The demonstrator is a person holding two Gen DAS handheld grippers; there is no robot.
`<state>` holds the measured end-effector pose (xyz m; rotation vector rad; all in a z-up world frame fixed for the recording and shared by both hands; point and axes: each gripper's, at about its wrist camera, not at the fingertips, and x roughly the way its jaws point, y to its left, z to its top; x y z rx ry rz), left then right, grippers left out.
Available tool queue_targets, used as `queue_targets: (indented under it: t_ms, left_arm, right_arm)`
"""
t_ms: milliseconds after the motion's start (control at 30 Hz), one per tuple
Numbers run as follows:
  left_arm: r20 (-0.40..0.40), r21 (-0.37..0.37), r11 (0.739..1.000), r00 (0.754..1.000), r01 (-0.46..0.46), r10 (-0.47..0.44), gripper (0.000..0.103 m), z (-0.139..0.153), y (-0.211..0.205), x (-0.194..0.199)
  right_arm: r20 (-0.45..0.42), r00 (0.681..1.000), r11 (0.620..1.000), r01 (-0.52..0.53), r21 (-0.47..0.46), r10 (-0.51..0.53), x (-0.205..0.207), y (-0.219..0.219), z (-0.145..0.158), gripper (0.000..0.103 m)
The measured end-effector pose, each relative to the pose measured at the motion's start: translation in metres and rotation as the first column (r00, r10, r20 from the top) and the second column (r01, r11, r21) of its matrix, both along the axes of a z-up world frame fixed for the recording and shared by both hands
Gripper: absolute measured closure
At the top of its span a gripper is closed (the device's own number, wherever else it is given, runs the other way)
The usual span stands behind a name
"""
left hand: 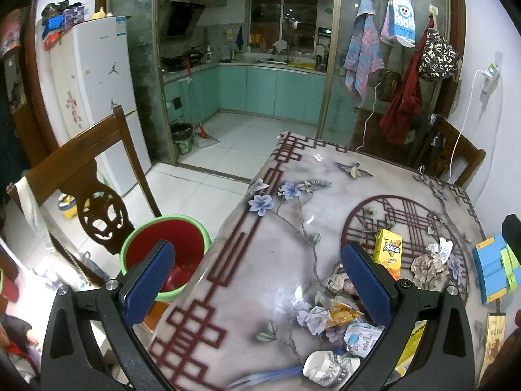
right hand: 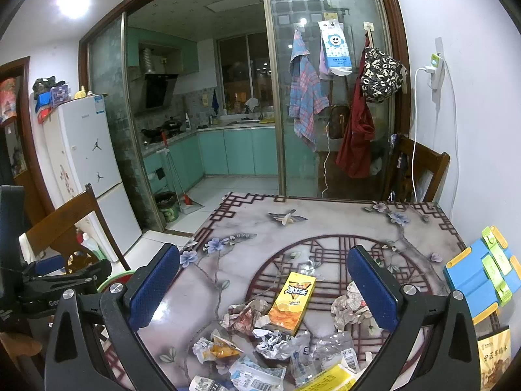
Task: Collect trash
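Note:
Trash lies on the patterned table (left hand: pixel 260 260): a yellow drink carton (left hand: pixel 387 249) (right hand: pixel 293 303), crumpled paper balls (left hand: pixel 428 267) (right hand: pixel 350 306), an orange snack wrapper (left hand: pixel 342 317) (right hand: pixel 221 348), clear plastic wrappers (right hand: pixel 325 355) and a crushed paper cup (left hand: pixel 329 368). A green bin with a red liner (left hand: pixel 169 254) stands off the table's left edge. My left gripper (left hand: pixel 260 280) is open and empty, between the bin and the trash. My right gripper (right hand: pixel 263 290) is open and empty above the carton and the pile. The left gripper shows at the left of the right wrist view (right hand: pixel 58 280).
A wooden chair (left hand: pixel 81 176) stands left of the bin, another (right hand: pixel 420 169) at the table's far right. A blue and green holder (right hand: pixel 482 280) and a yellow booklet (right hand: pixel 493 355) lie at the table's right edge. A fridge (left hand: pixel 94 97) and kitchen lie beyond.

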<state>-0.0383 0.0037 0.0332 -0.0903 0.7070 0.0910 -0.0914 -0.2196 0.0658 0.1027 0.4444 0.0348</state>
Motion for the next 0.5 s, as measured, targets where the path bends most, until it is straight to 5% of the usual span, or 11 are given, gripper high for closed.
queue_targets:
  t_ms: [133, 267, 400, 500]
  left_arm:
    - [-0.006, 0.001, 1.0, 1.0, 0.005, -0.005, 0.0, -0.002, 0.001, 0.0]
    - [-0.021, -0.026, 0.993, 0.993, 0.113, -0.113, 0.0, -0.011, -0.005, -0.001]
    - [-0.112, -0.077, 0.962, 0.956, 0.263, -0.27, 0.0, -0.046, -0.026, -0.004]
    - [-0.246, -0.139, 0.919, 0.886, 0.369, -0.393, 0.0, -0.088, -0.044, -0.01]
  right_arm:
    - [-0.01, 1.0, 1.0, -0.006, -0.001, 0.006, 0.0, -0.002, -0.003, 0.0]
    - [-0.035, 0.999, 0.999, -0.003, -0.038, 0.001, -0.007, -0.013, -0.013, 0.0]
    - [-0.101, 0.994, 0.995, 0.038, -0.089, -0.047, -0.013, -0.032, -0.033, 0.0]
    - [-0.17, 0.982, 0.992, 0.069, -0.104, -0.086, -0.02, -0.052, -0.055, 0.0]
